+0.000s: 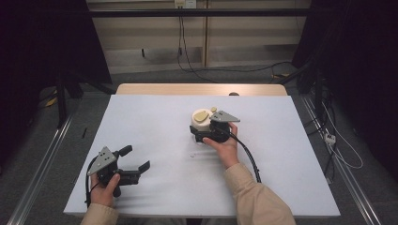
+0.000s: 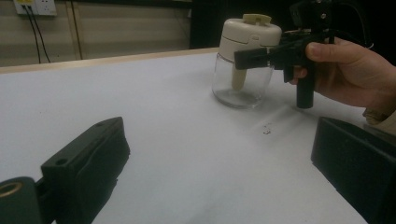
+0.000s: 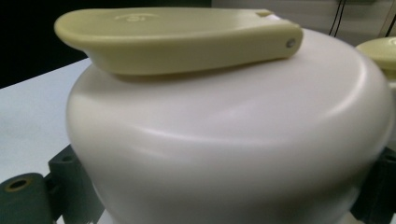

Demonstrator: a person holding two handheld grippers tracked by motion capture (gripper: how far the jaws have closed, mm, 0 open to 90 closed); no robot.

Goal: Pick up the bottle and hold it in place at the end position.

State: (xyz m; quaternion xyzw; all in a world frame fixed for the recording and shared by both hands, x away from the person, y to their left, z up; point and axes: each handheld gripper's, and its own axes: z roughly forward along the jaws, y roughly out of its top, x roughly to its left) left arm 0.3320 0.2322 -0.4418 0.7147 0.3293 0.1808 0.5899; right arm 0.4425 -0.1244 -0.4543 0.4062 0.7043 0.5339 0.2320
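Beige sleeves (image 1: 253,197), black tools (image 1: 129,164)

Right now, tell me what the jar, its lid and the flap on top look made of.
Jar: clear, likely glass; the table shows through it. Lid: cream, smooth, likely plastic, with a soft sheen. Flap: yellowish matte, likely plastic, hinged on a small pin.

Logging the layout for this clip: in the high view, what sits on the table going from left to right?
Left hand-held gripper, jaws apart over bare table → jar with the cream lid → right hand-held gripper, its jaws around the jar, its grey plate just right of the lid.
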